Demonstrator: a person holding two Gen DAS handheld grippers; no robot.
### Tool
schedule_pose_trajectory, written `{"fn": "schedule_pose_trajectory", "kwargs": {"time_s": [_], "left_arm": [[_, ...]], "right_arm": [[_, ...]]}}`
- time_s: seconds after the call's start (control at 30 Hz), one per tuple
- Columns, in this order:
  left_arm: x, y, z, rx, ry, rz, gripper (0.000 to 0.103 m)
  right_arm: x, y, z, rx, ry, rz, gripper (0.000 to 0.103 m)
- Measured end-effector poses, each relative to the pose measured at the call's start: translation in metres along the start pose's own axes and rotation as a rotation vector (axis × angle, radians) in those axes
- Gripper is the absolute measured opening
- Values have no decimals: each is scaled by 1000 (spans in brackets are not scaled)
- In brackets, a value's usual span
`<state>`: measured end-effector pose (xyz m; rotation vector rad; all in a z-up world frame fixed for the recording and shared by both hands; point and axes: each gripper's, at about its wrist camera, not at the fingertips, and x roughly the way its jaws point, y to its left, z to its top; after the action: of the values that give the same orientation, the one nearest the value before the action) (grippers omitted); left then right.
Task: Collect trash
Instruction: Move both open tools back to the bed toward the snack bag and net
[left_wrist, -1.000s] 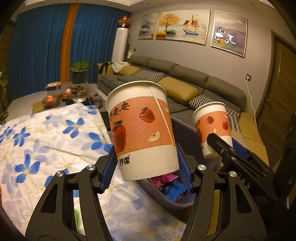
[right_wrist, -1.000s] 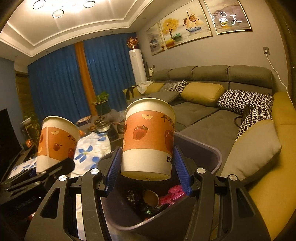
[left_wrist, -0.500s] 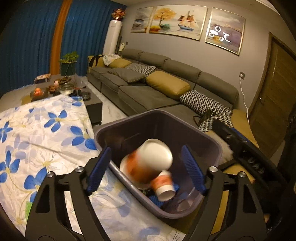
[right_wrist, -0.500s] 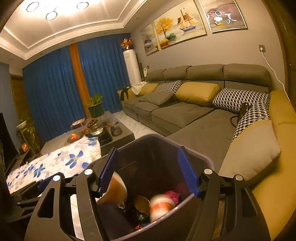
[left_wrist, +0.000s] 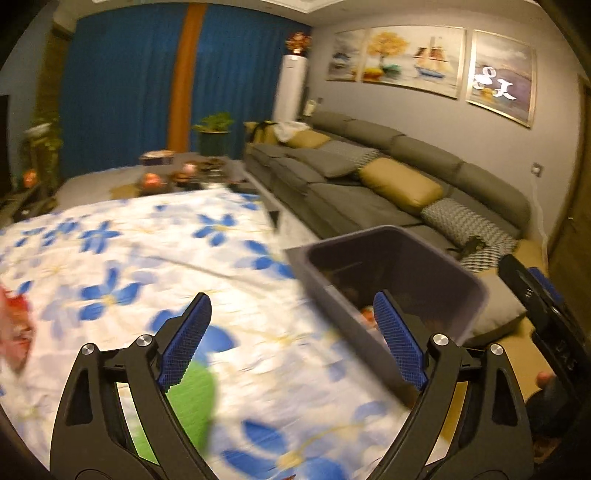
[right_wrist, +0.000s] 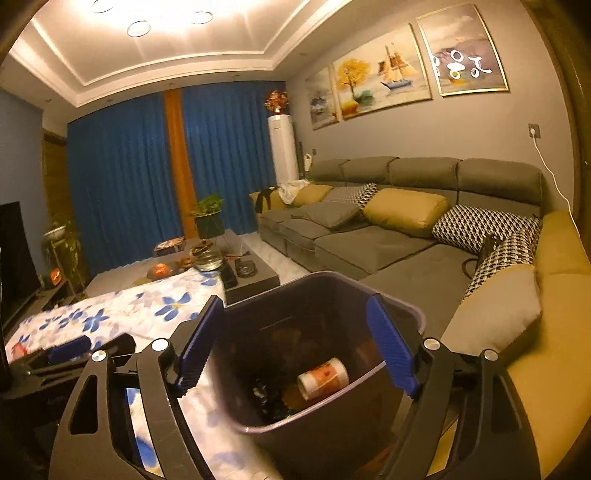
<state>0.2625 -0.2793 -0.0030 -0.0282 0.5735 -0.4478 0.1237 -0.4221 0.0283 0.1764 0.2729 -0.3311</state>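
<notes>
Both the left gripper (left_wrist: 291, 339) and right gripper (right_wrist: 295, 343) were glossy black plastic frames with triangular cut-outs, silver screw heads at the joints, and finely ribbed blue pads (left_wrist: 397, 341) lining the fingers.

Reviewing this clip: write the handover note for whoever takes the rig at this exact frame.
Left gripper: open, empty, over the floral tablecloth.
Right gripper: open, empty, above the trash bin.
Bin stands at the table's edge, beside the sofa. One paper cup lies on its side inside among other trash; further contents are too dark to identify.
Done: nothing is held; a cup is binned.
Left: a green item under the left gripper and something red at the cloth's left edge, both blurred; check whether they are trash.
</notes>
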Motion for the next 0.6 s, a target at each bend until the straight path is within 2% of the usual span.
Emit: {"fn": "schedule_pose_trajectory", "kwargs": {"time_s": [0.23, 0.6], "left_arm": [[-47, 42, -12, -26, -42, 131, 88], [-94, 108, -28, -94, -83, 260, 88]], "right_arm": [[-19, 36, -15, -36, 17, 72, 80], [-28, 100, -37, -100, 80, 190, 80]]}}
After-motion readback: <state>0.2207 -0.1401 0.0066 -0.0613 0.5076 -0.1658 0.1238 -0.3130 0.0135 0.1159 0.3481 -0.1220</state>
